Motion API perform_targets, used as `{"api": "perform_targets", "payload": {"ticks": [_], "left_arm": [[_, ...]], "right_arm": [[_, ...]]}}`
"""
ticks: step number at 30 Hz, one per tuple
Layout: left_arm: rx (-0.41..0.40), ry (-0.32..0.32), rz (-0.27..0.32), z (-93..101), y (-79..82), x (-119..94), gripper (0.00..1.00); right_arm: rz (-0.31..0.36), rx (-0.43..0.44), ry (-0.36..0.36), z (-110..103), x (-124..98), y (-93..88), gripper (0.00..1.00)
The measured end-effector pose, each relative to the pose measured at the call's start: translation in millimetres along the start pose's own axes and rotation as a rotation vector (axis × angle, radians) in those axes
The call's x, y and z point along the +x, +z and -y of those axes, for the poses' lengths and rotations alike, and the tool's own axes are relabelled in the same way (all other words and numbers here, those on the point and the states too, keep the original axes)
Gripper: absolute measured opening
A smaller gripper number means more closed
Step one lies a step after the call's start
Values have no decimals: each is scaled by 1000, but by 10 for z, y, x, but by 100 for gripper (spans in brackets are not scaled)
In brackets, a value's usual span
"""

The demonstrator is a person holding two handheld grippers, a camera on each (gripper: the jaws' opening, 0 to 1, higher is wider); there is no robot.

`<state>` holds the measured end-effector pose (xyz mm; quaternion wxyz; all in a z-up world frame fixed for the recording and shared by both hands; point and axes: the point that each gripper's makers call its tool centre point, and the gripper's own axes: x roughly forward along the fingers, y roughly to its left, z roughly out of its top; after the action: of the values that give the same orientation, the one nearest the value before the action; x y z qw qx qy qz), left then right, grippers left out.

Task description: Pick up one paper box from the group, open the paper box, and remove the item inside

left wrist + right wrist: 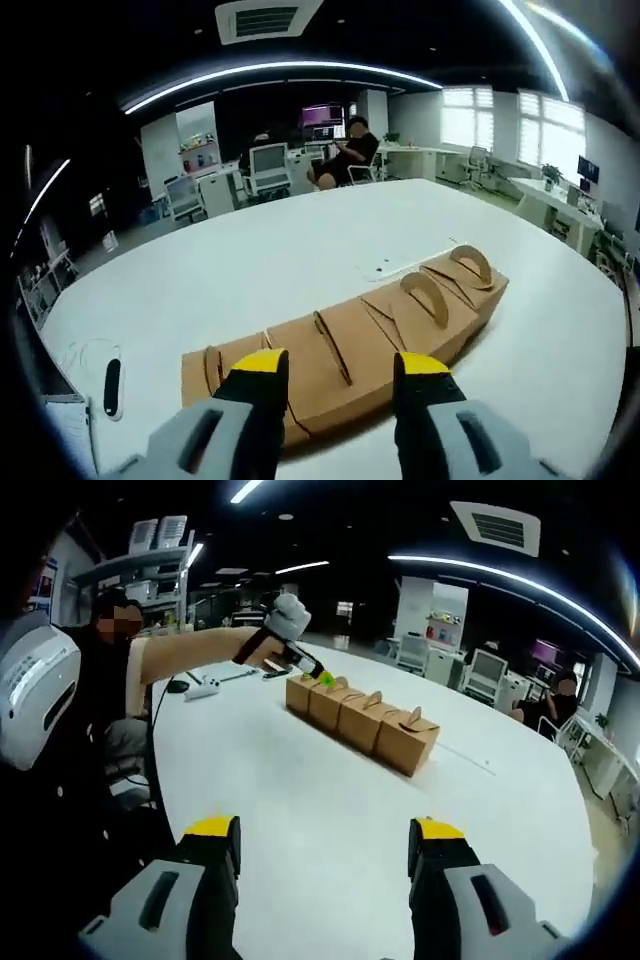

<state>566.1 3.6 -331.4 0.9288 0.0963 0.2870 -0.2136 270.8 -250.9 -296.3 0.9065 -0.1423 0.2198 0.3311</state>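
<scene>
Four brown paper boxes (pixel 360 718) stand touching in one row on the white table (pixel 300 810), each with a curved tab handle on top. Beside the row's end lies a white device (pixel 110 385); office chairs and a seated person (pixel 345 155) are beyond the table. The left gripper (pixel 310 670), jaws spread and holding nothing, hovers over the row's far end. The right gripper (pixel 325 845) hangs well back from the row, jaws likewise released.
</scene>
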Motion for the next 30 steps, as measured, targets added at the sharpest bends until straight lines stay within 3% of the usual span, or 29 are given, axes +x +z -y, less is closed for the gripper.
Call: {"api": "perform_targets", "payload": {"ticks": [12,17,20,30], "left_arm": [[-36,57,-9,-38,7,279,28],[-73,110,0,-78,-53,283,15],[-143,100,11,-63,-67,270,4],[-170,116,19,-16,-94,181,4]], "right_arm": [[8,38,-20,25,-101,-130,67],[14,45,-23,28,-121,-152,67],[16,48,-21,23,-126,-168,67],[19,51,-12,14,-97,-182,66]]}}
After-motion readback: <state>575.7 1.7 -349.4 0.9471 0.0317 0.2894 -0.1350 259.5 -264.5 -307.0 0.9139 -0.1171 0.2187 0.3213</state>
